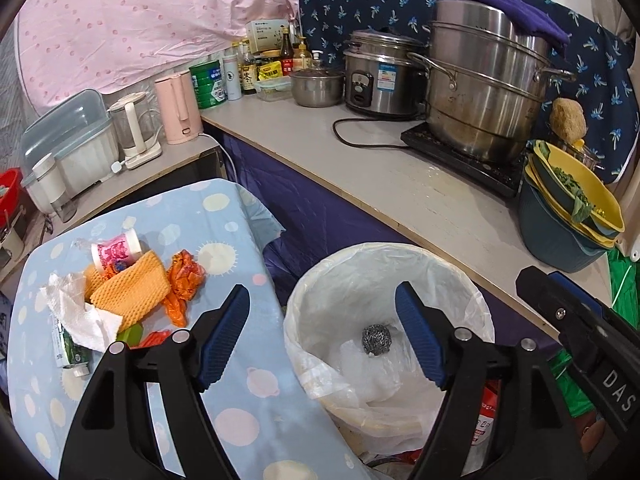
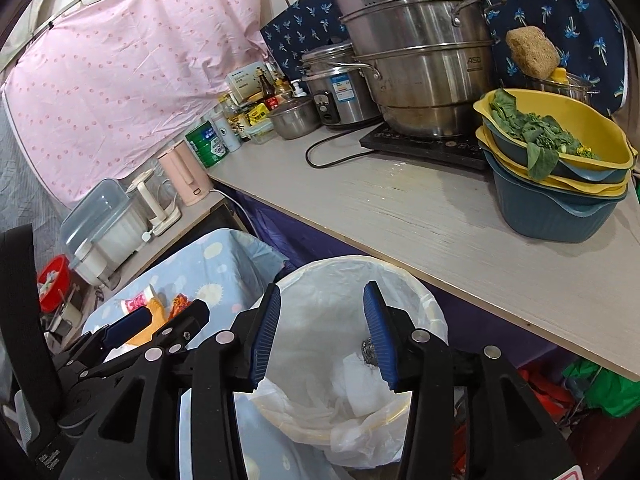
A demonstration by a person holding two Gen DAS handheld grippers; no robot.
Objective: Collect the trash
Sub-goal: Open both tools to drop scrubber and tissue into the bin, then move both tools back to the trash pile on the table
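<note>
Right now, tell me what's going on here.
A person is clearing trash with two handheld claws. Both the left claw and right claw are open and empty above the lined bin, where a steel scrubber already lies. Tissue, an orange sponge and wrappers wait on the blue table.

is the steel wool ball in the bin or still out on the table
In. The steel wool ball lies at the bottom of the lined trash bin, clear of both gripper pads.

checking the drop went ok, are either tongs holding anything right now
Nothing is held. The left tongs and right tongs are both open and empty above the bin; the steel scourer lies inside.
</note>
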